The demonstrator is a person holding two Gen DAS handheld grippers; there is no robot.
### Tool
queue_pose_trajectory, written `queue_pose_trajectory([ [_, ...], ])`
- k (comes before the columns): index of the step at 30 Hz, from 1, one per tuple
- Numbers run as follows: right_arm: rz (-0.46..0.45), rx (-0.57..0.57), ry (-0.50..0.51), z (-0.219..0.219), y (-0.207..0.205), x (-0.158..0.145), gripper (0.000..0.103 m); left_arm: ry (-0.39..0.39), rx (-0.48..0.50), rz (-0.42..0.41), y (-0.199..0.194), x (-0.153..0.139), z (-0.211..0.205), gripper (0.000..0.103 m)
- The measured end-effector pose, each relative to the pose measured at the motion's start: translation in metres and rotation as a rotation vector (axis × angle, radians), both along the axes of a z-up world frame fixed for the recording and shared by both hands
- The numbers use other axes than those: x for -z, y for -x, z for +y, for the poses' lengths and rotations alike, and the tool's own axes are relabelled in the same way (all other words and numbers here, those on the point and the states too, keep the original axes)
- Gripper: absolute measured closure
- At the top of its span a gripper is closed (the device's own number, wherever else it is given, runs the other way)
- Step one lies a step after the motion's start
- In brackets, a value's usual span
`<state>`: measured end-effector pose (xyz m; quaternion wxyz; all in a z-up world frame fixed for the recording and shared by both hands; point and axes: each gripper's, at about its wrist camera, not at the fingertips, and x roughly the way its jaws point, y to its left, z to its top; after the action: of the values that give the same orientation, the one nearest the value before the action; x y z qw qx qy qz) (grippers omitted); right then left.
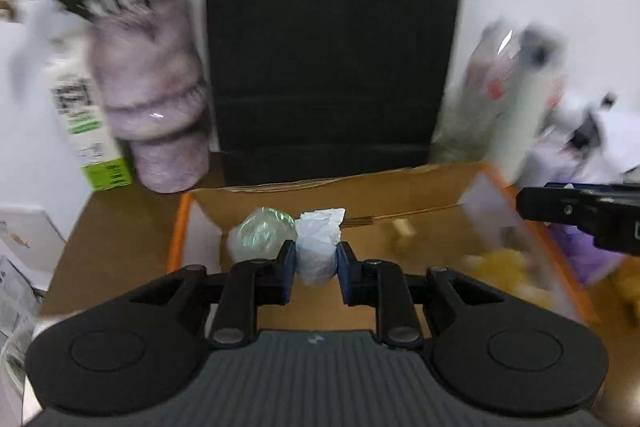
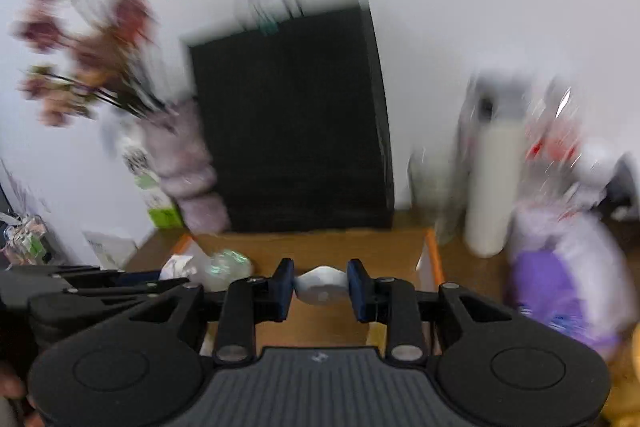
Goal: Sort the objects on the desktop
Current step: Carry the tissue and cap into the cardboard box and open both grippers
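Note:
My left gripper [image 1: 317, 259] is shut on a crumpled white paper wad [image 1: 318, 247], held above an open cardboard box [image 1: 304, 189] with orange-edged flaps. A greenish clear plastic ball [image 1: 262, 233] sits against the wad, outside the left finger; I cannot tell whether it is held or lies in the box. My right gripper [image 2: 320, 279] is shut on a small smooth white lump [image 2: 322, 289], also over the cardboard box [image 2: 312, 243]. A finger of my right gripper [image 1: 560, 211] shows at the right edge of the left wrist view. The paper wad [image 2: 178, 265] and the plastic ball [image 2: 228, 263] appear at the left of the right wrist view.
A tall black paper bag [image 1: 336, 47] stands right behind the box. To its left are a fuzzy purple vase [image 1: 152, 99] with flowers and a green-and-white carton [image 1: 84, 119]. A white bottle [image 2: 494, 187], clear wrapping and a purple packet [image 2: 560, 287] crowd the right. Yellow items [image 1: 504, 267] lie in the box.

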<state>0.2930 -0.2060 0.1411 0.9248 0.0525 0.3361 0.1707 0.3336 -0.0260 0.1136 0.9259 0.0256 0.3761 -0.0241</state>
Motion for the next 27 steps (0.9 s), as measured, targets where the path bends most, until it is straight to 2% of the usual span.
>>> queue_pose_trajectory([
  [2,0.104,0.027,0.032,0.006,-0.051,0.023,0.075,-0.033,-0.012,0.066,-0.039,0.025,-0.002,0.081],
  [5,0.236,0.051,0.116,0.022,-0.108,0.059,0.075,0.014,-0.065,0.163,-0.071,0.051,0.001,0.079],
  [7,0.278,0.079,0.141,0.029,-0.131,0.075,0.075,0.018,-0.099,0.147,-0.076,0.054,0.004,0.069],
  [8,0.287,0.088,0.168,0.033,-0.139,0.081,0.073,0.028,-0.104,0.135,-0.075,0.054,0.004,0.054],
  [9,0.299,0.100,0.180,0.036,-0.146,0.085,0.067,0.038,-0.087,0.125,-0.074,0.053,0.004,0.049],
  [10,0.322,0.117,0.181,0.036,-0.150,0.088,0.050,0.040,-0.066,0.117,-0.072,0.052,0.004,0.049],
  [11,0.319,0.126,0.172,0.034,-0.151,0.089,0.042,0.031,-0.050,0.112,-0.070,0.049,0.003,0.048],
  [13,0.279,0.134,0.164,0.029,-0.146,0.082,0.040,0.013,-0.049,0.097,-0.068,0.041,0.006,0.045],
  [16,0.254,0.143,0.142,0.020,-0.134,0.067,0.035,0.040,-0.061,0.073,-0.060,0.021,0.014,0.039],
  [19,0.229,0.143,0.179,0.019,-0.115,0.051,0.032,0.047,-0.087,0.054,-0.043,-0.001,0.022,0.033],
  [21,0.217,0.142,0.190,0.017,-0.100,0.041,0.031,0.032,-0.109,0.038,-0.024,-0.008,0.026,0.020],
  [27,0.183,0.110,0.159,0.012,-0.032,0.028,0.026,-0.014,-0.106,0.040,0.047,-0.008,0.023,0.019],
])
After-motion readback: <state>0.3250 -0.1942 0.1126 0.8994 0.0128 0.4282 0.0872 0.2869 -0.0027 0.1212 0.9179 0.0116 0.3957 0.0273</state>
